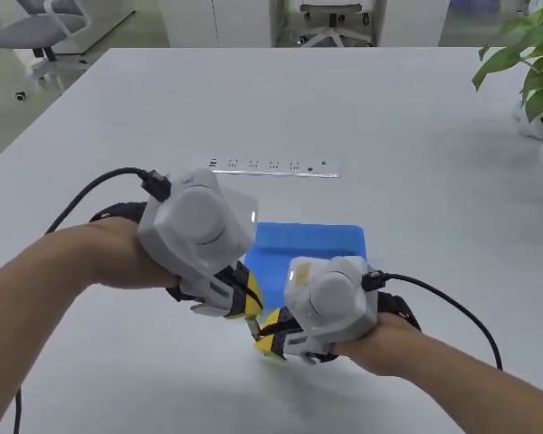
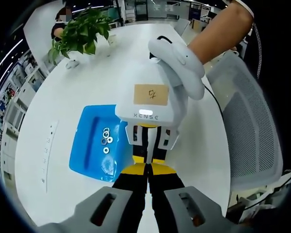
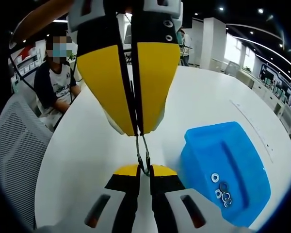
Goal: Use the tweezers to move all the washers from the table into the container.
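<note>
1. Spanning the head view, a white table (image 1: 389, 127) is seen. A power strip (image 1: 271, 167) lies on it beyond the work, and a leafy plant (image 1: 534, 63) stands at its far right edge.
2. A mesh chair (image 2: 252, 126) is shown beside the table in the left gripper view. A seated person (image 3: 58, 82) is shown past the table edge in the right gripper view.
3. The blue container (image 1: 312, 242) is set on the table just behind the two grippers. From the head view its contents cannot be made out.
4. The left gripper (image 2: 147, 168) and the right gripper (image 3: 141, 171) are held tip to tip, just in front of the container. Each pair of jaws is pressed together, with only a thin slit left between the yellow pads.
5. The tweezers (image 3: 141, 153) are resolved in the right gripper view as two thin metal prongs. They run from the left gripper's jaw tips down into the right gripper's and are pinched at both ends. In the left gripper view they are lost between the jaws.
6. Several washers (image 3: 222, 191) are seen clustered inside the container in both gripper views.
</note>
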`<control>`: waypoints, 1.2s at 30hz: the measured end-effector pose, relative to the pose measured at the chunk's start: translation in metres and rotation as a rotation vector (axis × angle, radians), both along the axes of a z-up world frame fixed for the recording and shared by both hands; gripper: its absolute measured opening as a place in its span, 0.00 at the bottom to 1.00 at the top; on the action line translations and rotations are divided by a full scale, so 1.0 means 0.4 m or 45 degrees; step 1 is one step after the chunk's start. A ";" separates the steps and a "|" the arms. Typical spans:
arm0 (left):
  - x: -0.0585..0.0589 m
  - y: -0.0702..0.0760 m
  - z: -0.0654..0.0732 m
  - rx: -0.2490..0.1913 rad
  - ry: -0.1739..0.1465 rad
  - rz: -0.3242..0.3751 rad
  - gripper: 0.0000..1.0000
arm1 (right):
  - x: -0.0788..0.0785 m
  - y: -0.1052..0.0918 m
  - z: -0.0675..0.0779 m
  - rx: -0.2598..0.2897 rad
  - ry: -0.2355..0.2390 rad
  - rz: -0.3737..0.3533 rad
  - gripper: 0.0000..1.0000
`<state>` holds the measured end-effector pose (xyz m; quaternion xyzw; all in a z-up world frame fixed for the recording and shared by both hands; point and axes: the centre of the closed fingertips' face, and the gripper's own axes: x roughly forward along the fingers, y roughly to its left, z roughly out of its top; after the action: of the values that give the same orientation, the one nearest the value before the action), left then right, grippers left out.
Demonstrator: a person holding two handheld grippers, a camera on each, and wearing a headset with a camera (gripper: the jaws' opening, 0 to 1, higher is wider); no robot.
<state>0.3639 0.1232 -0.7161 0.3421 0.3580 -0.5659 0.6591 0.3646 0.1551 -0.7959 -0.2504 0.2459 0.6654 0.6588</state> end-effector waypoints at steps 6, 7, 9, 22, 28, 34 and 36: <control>0.001 -0.007 0.015 -0.011 -0.010 -0.008 0.04 | 0.008 -0.008 0.014 -0.001 -0.022 0.005 0.09; 0.002 -0.008 0.017 -0.013 -0.013 -0.010 0.04 | 0.009 -0.008 0.017 -0.001 -0.025 0.005 0.09; 0.005 -0.011 0.026 -0.016 -0.019 -0.013 0.04 | 0.013 -0.011 0.024 0.001 -0.032 0.002 0.09; 0.020 -0.029 0.079 -0.035 -0.045 -0.037 0.04 | 0.031 -0.030 0.075 0.012 -0.071 -0.007 0.09; 0.030 -0.032 0.102 -0.033 -0.058 -0.053 0.04 | 0.041 -0.034 0.101 0.021 -0.085 -0.008 0.09; 0.042 -0.043 0.130 -0.035 -0.075 -0.068 0.04 | 0.061 -0.042 0.129 0.031 -0.104 -0.024 0.09; 0.047 -0.047 0.137 -0.036 -0.079 -0.072 0.04 | 0.067 -0.045 0.136 0.035 -0.107 -0.032 0.09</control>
<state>0.3827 0.1044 -0.6611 0.3601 0.3197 -0.5785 0.6584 0.3915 0.1371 -0.7414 -0.2658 0.2120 0.6494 0.6802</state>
